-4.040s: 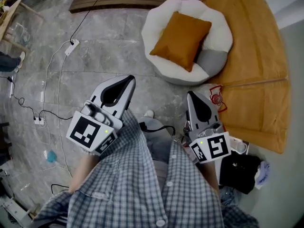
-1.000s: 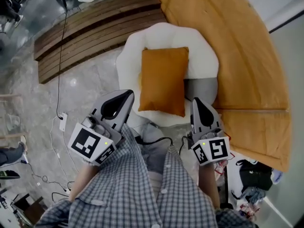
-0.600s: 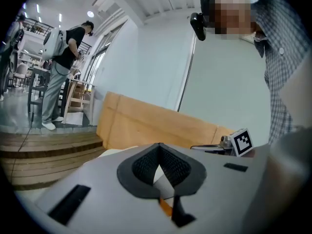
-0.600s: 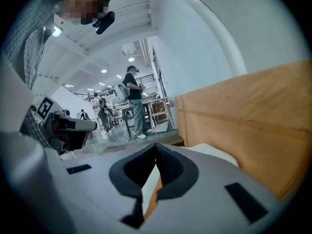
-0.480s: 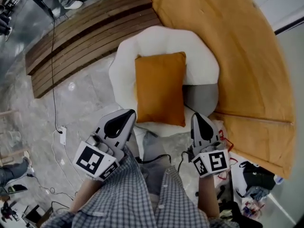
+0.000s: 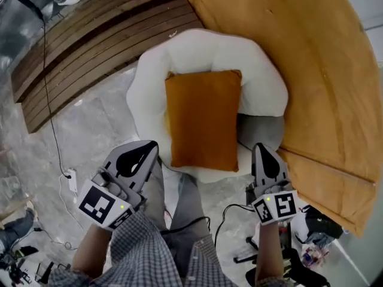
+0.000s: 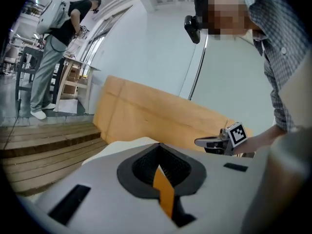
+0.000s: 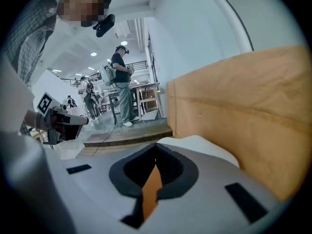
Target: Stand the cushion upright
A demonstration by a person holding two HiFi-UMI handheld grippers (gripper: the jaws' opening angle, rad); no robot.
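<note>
Left gripper hung off front-left edge of white seat, jaws pressed together, empty. Cushion lay flat on seat's middle, near end at front edge. Right gripper hung off front-right edge, jaws together, empty.

One cushion, one white pouf, two tongs.
</note>
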